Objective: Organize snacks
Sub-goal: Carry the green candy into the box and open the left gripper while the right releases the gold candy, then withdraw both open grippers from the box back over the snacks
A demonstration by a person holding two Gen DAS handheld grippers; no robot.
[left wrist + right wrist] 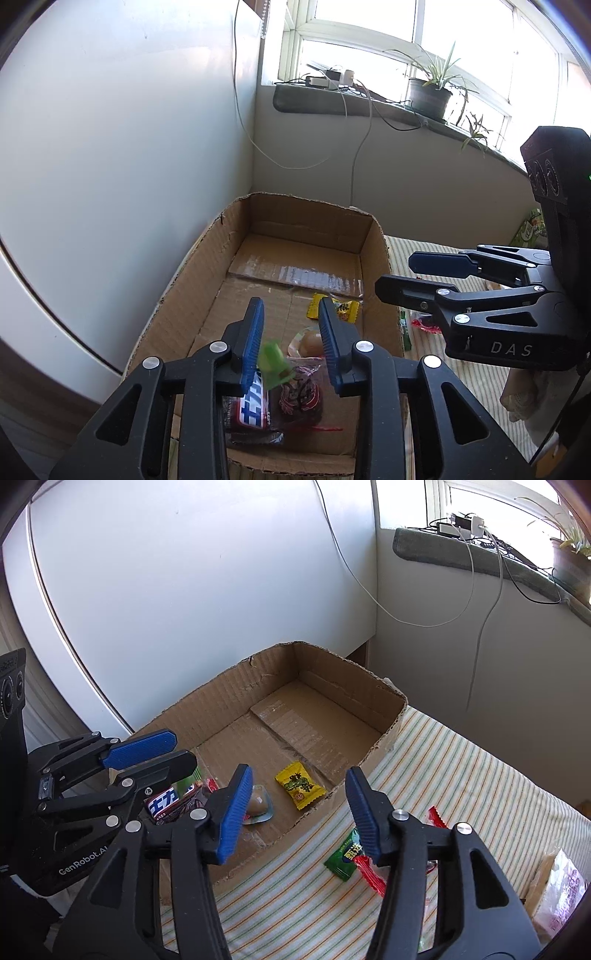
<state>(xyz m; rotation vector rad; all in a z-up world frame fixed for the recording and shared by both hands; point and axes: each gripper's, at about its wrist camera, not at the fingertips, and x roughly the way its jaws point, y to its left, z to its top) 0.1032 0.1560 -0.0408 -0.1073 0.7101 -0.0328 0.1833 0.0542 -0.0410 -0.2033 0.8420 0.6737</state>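
An open cardboard box [380, 266] [391, 723] stands on a striped cloth. Inside lie a yellow packet [345, 308] [300, 784], a clear-wrapped brown sweet [310, 341] [258, 803], a blue-and-white bar [253, 406] [164, 801] and a dark red packet [301, 400]. My left gripper [291, 321] [162, 751] is open over the box's near end; a blurred green packet [273, 363] is in the air just below its fingertips. My right gripper [299, 812] [397, 275] is open over the box's right wall. A green packet [343, 860] and a red packet [371, 877] lie on the cloth below it.
The striped cloth [461, 775] runs right of the box. A clear bag of snacks [561, 890] lies at its right edge. A white wall [129, 147] stands behind the box. A windowsill with a potted plant [430, 94] and hanging cables [480, 635] is beyond.
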